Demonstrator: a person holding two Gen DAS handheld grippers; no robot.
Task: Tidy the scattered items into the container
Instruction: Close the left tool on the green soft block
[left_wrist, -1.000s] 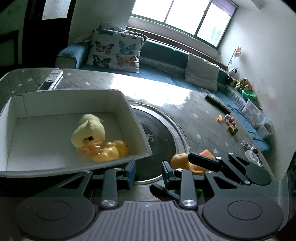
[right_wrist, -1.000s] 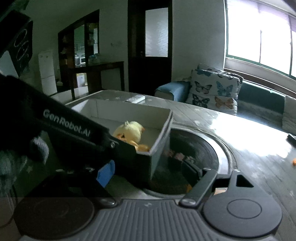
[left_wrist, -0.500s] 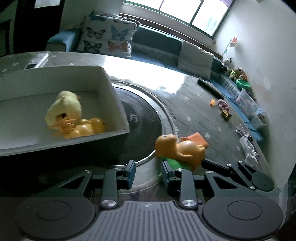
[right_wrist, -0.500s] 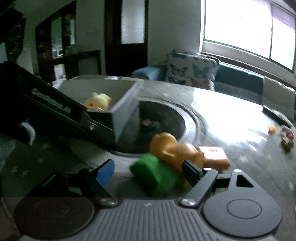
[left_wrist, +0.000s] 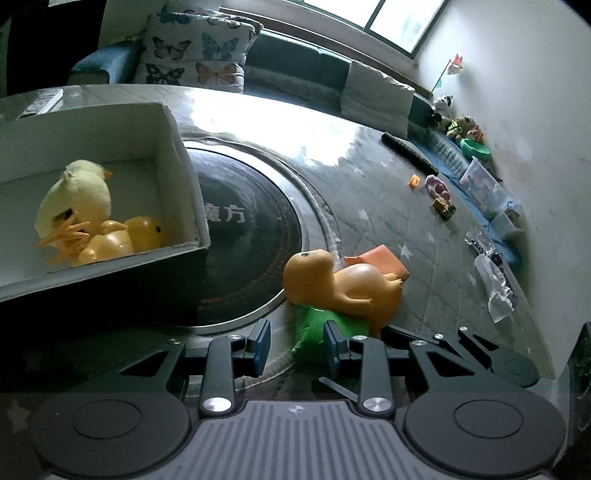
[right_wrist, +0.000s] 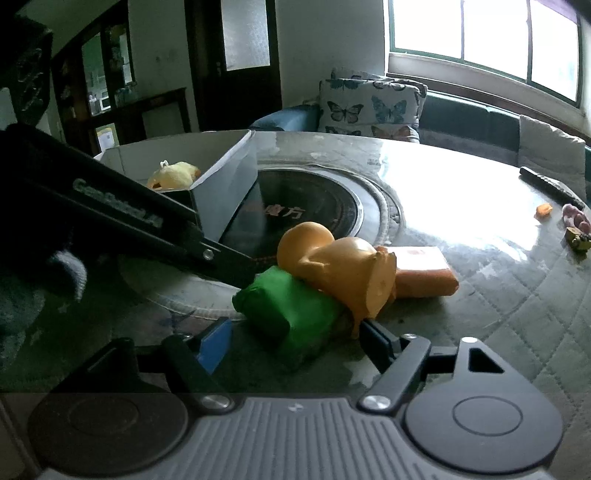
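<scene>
Orange toy (right_wrist: 343, 273) lies lengthwise, head toward box (right_wrist: 229, 177).

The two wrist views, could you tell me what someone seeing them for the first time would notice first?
Probably the orange rubber dinosaur lying across a green packet and beside an orange box on the table, right in front of both open grippers, left and right. Next, the white box to the left, already holding a pale plush chick and a yellow rubber duck.
</scene>
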